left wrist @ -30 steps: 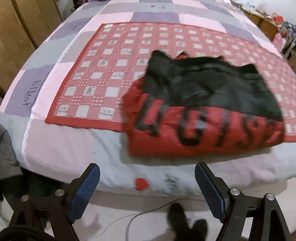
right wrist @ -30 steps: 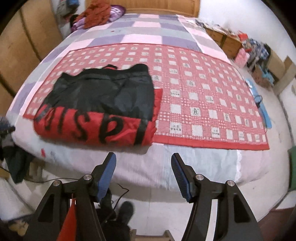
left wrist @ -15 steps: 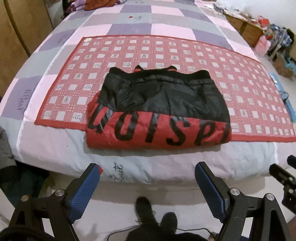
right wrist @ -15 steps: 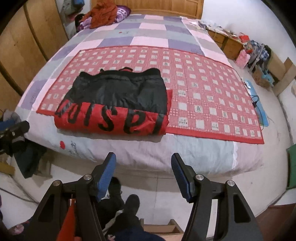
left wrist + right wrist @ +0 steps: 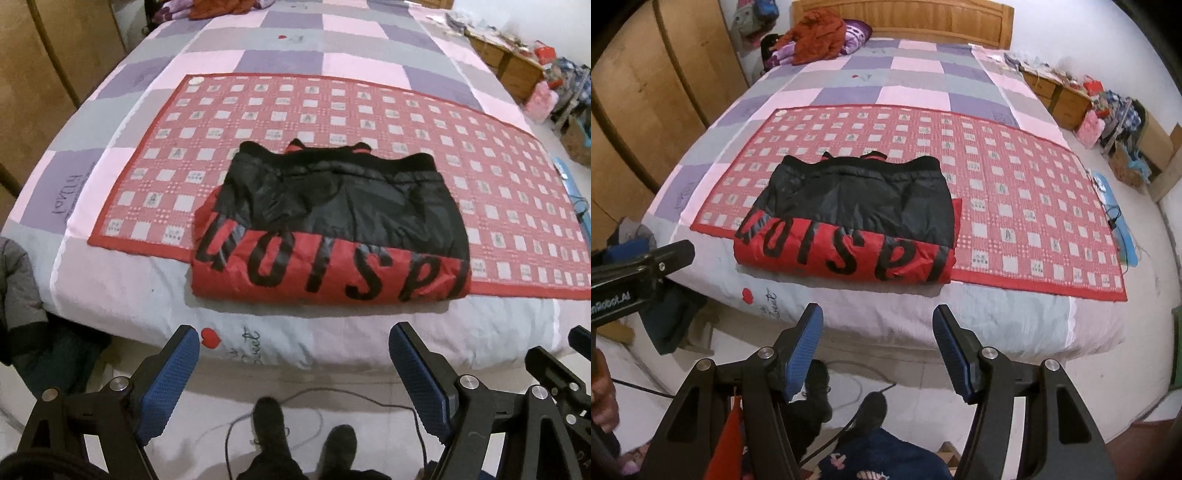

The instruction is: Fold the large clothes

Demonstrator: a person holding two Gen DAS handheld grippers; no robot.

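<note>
A big red and black jacket [image 5: 328, 229] lies folded up on the bed [image 5: 147, 295]. It sits on a red mat with little white squares [image 5: 258, 107], near the front edge of the bed. The red part with big black letters is at the front, and the black part is folded over the back half. In the left wrist view the jacket is at about 12 o'clock from the left gripper [image 5: 293, 373], up and well away from it. In the right wrist view it is at about 11 o'clock from the right gripper [image 5: 877, 347], also well away.

The left gripper has its two blue pads [image 5: 168, 384] spread wide, with nothing between them. The right gripper has its pads [image 5: 803, 350] spread apart too, not as wide, and it holds nothing. Both point down past the bed edge at the floor.

The person's dark shoes [image 5: 269, 424] stand on the pale floor at 6 o'clock, with a thin cable [image 5: 310, 397] lying by them. A heap of orange and purple clothes [image 5: 816, 40] sits far back at 12 o'clock, by the wooden headboard [image 5: 901, 14]. A wooden wardrobe [image 5: 653, 92] stands at 9 o'clock, and low drawers with bags [image 5: 1071, 99] at 2 o'clock
</note>
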